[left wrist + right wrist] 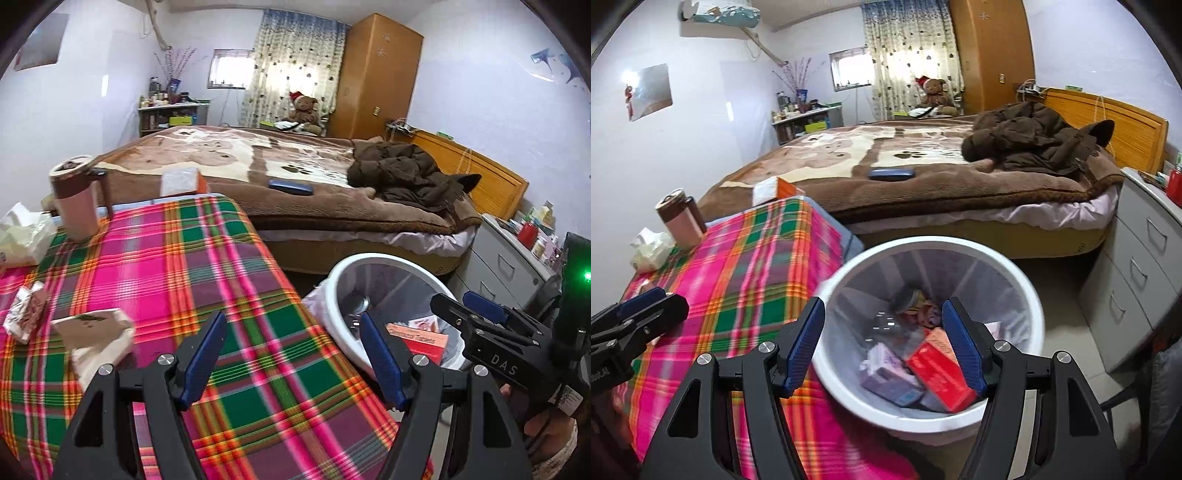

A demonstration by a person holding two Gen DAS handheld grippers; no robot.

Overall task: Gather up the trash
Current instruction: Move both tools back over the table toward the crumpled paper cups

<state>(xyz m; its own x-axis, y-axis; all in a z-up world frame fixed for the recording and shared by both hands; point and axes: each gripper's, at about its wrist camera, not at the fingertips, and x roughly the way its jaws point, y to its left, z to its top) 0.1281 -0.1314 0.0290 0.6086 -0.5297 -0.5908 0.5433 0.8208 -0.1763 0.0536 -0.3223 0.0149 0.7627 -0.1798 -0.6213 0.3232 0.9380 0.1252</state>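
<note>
A white trash bin (831, 280) with a clear liner stands on the floor beside the plaid-covered table (177, 266). Inside lie a red box (938, 373), a purple box (890, 384) and other packets. My right gripper (882, 339) hangs open above the bin's near rim, nothing between its blue pads. My left gripper (291, 350) is open over the table's right edge, empty; the bin (343, 273) shows past its right finger. On the table's left lie a crumpled beige wrapper (99, 336), a small printed packet (27, 314) and crumpled tissue (22, 236).
A pink tumbler (77, 199) stands at the table's far corner. Behind is a bed (295, 173) with a brown jacket (406, 173), a blue case (291, 187) and an orange-white box (183, 182). Grey drawers (1137, 266) flank the bin on the right.
</note>
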